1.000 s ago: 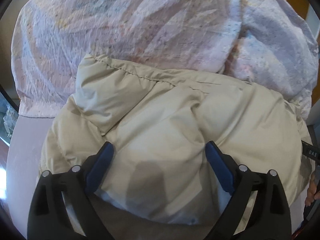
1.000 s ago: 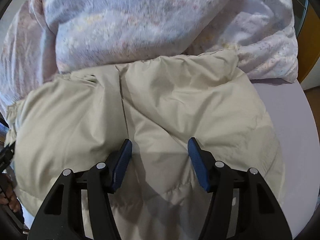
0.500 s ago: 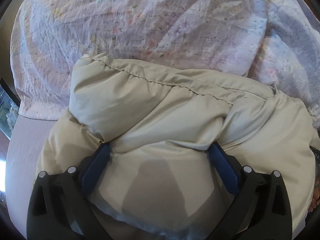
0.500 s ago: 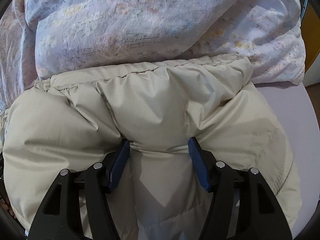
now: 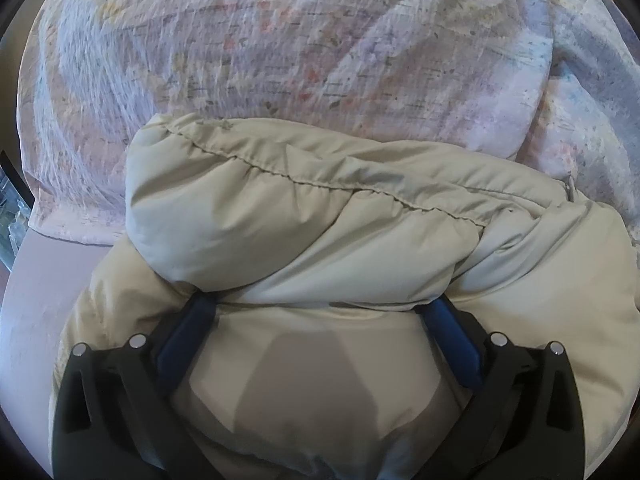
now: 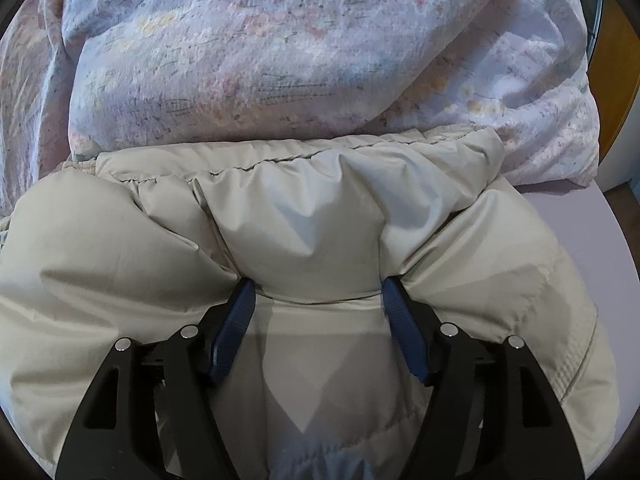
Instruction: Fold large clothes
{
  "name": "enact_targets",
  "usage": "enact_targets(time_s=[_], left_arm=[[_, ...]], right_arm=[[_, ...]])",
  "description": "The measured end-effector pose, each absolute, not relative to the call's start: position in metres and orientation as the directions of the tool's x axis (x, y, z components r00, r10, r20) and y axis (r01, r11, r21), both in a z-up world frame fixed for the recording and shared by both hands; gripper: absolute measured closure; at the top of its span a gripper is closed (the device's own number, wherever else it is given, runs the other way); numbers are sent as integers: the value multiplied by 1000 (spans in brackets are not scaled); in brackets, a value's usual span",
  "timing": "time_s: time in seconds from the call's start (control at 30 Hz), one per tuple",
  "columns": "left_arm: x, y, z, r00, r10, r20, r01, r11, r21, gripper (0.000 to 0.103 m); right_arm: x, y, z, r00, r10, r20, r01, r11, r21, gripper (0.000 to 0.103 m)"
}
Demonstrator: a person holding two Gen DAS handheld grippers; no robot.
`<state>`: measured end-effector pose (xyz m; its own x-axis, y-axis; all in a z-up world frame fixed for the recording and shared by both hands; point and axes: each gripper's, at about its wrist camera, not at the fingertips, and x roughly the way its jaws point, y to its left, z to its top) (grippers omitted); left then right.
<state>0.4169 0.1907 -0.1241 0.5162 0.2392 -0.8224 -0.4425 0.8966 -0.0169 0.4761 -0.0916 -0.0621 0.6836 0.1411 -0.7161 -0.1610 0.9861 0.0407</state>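
A beige puffer jacket [image 5: 320, 220] lies bunched on a lilac bed sheet; it also fills the right wrist view [image 6: 300, 232]. My left gripper [image 5: 320, 304] is wide open, its blue pads [image 5: 188, 332] pressed into the padding, with a thick fold of jacket bulging over the fingertips. My right gripper [image 6: 316, 292] is also open, its blue pads [image 6: 236, 324] pushed into the jacket either side of a puffed fold. The fingertips of both are partly buried in fabric.
A floral quilt [image 5: 300, 40] is heaped just behind the jacket, also in the right wrist view [image 6: 300, 40]. Bare lilac sheet [image 5: 44, 280] shows at left, and at right in the right wrist view [image 6: 592, 248]. An orange wooden panel [image 6: 620, 80] stands at far right.
Both grippers have pushed forward into the jacket, toward the quilt. The padding has bunched up into a thick fold over the fingertips. The jaws have stayed open.
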Motion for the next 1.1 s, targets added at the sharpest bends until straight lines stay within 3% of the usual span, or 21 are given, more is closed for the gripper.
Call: enact_targets(time_s=[0.23,0.43,0.67,1.0,1.1], left_arm=[[406,178,-113,491,253,-834,-437,899,15,4],[365,169,-88,554,257,-792,-403,915,15,4],[358,186,-99,528,279,-802,-438,899,24,4],[362,202,-125,512,302,-804,-456,889,44,2],[358,211,-131,529,293,-796,-449,893,31,2]], right_arm=[[476,-97,-64,643,155,-750,-175,983,52,33],[432,-130,-53,717,173,-675,-158,984,85,33],[426,-155,-57,748,91,-658,-96,995,29,32],[442,-146,-71,737,16,-676,-86,994,-71,4],[444,-145,-73,739,6,-673,-82,993,-80,1]])
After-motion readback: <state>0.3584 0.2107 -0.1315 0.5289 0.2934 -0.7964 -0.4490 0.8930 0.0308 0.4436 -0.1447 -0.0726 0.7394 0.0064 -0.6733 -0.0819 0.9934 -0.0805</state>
